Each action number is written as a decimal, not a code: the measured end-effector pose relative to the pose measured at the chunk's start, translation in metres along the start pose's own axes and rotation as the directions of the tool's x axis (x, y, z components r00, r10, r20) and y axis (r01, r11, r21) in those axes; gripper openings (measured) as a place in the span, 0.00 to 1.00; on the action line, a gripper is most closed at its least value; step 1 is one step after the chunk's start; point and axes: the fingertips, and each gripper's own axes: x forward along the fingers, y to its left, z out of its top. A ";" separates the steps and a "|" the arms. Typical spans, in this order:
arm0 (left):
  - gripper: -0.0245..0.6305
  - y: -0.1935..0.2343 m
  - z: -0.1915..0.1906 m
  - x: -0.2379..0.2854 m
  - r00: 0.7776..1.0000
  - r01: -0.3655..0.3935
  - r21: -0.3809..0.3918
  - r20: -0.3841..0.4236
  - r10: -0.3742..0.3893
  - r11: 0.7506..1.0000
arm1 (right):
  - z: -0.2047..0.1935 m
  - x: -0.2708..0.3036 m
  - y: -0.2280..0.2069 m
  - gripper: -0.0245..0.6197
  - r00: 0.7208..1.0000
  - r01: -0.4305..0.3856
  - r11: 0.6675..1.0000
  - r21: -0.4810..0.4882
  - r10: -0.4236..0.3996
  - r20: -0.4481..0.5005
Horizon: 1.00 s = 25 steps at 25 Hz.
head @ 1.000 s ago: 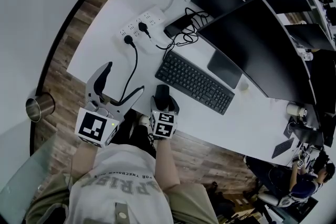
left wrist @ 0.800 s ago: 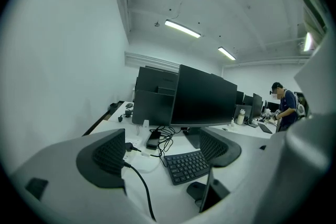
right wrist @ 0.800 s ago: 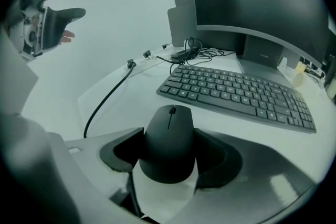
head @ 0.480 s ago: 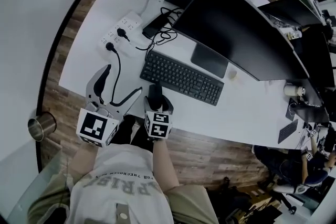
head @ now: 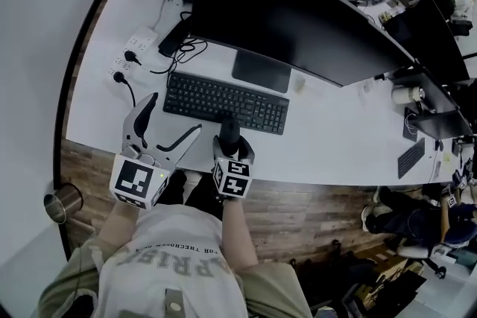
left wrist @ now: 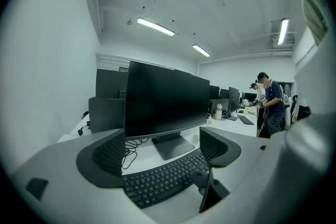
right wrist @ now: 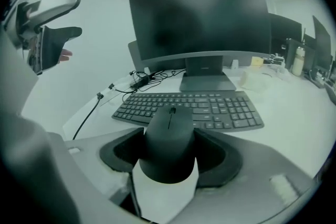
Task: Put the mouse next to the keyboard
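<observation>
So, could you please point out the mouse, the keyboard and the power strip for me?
mouse [right wrist: 169,140]: right gripper view, on the middle of its back.
keyboard [head: 223,102]: head view, on the middle of its keys.
power strip [head: 136,42]: head view, on its white top, beyond the plugs.

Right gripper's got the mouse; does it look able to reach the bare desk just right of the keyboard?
Probably yes. The right gripper, jaws on the mouse, is at the near edge of the keyboard, and the desk right of it looks bare, with the left gripper off to the other side.
</observation>
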 end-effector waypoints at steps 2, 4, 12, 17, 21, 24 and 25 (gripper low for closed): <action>0.69 -0.019 0.004 0.012 1.000 0.010 0.006 0.000 -0.010 1.000 | 0.003 -0.009 -0.028 0.50 1.000 0.026 0.999 0.024 -0.026 0.010; 0.69 -0.038 0.008 0.024 1.000 0.019 0.010 0.001 -0.019 1.000 | 0.005 -0.017 -0.057 0.50 0.999 0.045 0.998 0.046 -0.046 0.019; 0.69 -0.106 0.013 0.070 0.998 0.058 0.018 -0.012 -0.057 0.998 | 0.014 -0.042 -0.170 0.50 0.990 0.129 0.985 0.112 -0.134 0.038; 0.69 -0.137 0.012 0.098 0.998 0.052 0.019 -0.027 -0.052 0.998 | 0.024 -0.045 -0.225 0.50 0.987 0.149 0.981 0.122 -0.155 0.042; 0.69 -0.154 0.006 0.118 0.998 0.041 0.008 -0.041 -0.041 0.999 | 0.028 -0.038 -0.254 0.50 0.987 0.152 0.981 0.119 -0.157 0.036; 0.69 -0.161 0.005 0.131 0.998 0.037 0.013 -0.049 -0.037 0.999 | 0.029 -0.030 -0.270 0.50 0.987 0.153 0.981 0.115 -0.157 0.024; 0.69 -0.162 0.004 0.134 0.998 0.032 0.010 -0.049 -0.031 0.999 | 0.028 -0.027 -0.274 0.50 0.988 0.154 0.982 0.113 -0.157 0.018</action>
